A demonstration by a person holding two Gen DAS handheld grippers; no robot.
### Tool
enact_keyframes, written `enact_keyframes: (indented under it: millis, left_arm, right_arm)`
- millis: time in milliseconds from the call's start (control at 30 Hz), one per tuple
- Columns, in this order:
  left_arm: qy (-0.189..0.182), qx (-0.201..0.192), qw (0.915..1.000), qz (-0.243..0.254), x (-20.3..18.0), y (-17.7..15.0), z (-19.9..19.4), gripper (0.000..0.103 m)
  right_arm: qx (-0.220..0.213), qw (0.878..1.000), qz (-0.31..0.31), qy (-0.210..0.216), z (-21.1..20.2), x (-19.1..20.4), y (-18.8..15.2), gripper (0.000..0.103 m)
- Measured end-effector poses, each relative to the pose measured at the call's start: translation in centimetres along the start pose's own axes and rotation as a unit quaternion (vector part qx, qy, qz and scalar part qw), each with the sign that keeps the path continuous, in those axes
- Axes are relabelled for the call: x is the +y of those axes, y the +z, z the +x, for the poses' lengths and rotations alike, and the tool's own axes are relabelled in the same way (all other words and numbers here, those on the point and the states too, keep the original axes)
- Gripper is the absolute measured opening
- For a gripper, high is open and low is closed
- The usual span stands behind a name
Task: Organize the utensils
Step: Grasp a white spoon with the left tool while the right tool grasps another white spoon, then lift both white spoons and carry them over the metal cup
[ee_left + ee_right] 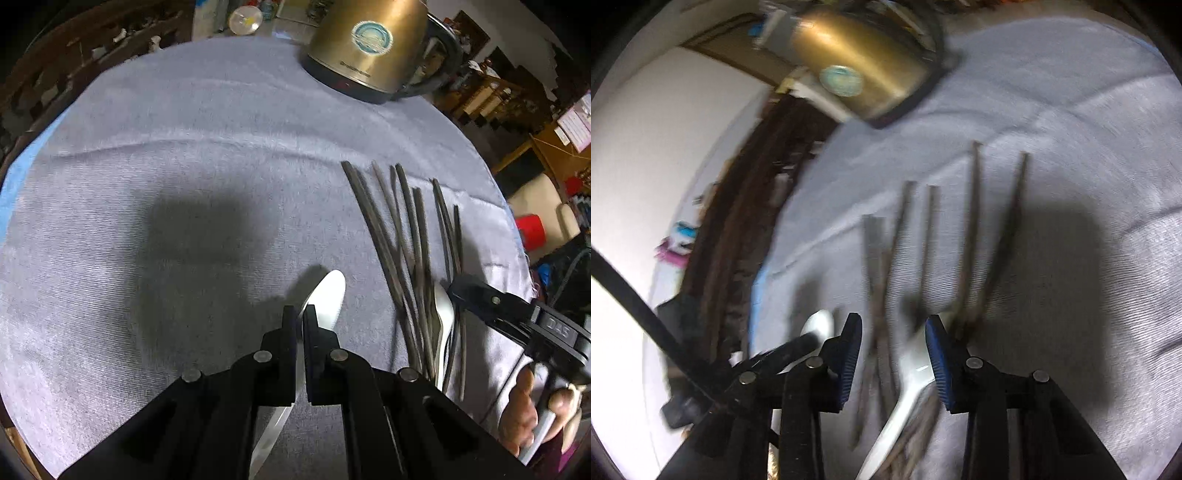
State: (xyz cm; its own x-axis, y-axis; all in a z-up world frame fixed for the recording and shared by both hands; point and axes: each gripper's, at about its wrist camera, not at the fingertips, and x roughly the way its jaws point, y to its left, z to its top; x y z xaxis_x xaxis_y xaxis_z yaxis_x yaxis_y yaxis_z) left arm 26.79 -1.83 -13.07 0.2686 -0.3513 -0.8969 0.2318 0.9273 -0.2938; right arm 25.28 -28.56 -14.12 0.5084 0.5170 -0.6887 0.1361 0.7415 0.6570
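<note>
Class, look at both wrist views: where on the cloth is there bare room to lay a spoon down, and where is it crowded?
Free: the wide stretch of cloth left of the chopsticks, running back to the kettle. The left gripper, shut on a spoon, borders its near side. Crowded: the chopsticks pile with a second spoon, between the right gripper's open jaws.

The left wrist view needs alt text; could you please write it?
The left gripper is shut on a white spoon above a grey cloth. Dark chopsticks lie right, beside the right gripper; a bronze kettle stands behind.
</note>
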Motion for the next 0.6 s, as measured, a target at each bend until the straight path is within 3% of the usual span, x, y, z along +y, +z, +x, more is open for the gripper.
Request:
enact_keyframes:
  millis: [67,133,200,267,433,500,567,600]
  left_arm:
    - [0.003,-0.003,0.9999,0.014,-0.3,0.3,-0.1,0.007]
    - [0.007,-0.007,0.9996,0.026,-0.5,0.8,-0.2,0.019]
    - [0.003,0.0,0.9992,0.04,-1.0,1.2,0.2,0.038]
    - [0.012,0.015,0.9986,0.05,-1.3,1.5,1.0,0.042]
    - [0.02,0.012,0.9985,0.05,-1.3,2.2,1.5,0.042]
    - [0.03,0.007,0.9981,0.053,-1.5,2.6,1.7,0.026]
    - [0.038,0.003,0.9971,0.066,-1.9,2.7,1.9,0.026]
    - [0.041,0.002,0.9968,0.068,-2.1,2.5,1.9,0.026]
  right_arm:
    - [0.005,1.0,0.006,-0.028,-0.4,-0.3,0.0,0.034]
    - [0.01,0.998,0.001,-0.069,-0.6,-0.7,0.0,0.035]
    - [0.029,0.997,0.008,-0.074,-0.9,-1.3,0.0,0.035]
    - [0.05,0.995,0.006,-0.086,-0.7,-1.0,0.2,0.037]
    - [0.069,0.982,-0.065,-0.162,0.4,1.8,0.1,0.037]
    - [0.079,0.974,-0.099,-0.187,1.0,2.9,-0.2,0.039]
    - [0.085,0.965,-0.133,-0.209,1.7,4.0,-0.4,0.037]
    - [0.086,0.961,-0.146,-0.217,2.1,4.4,-0.4,0.03]
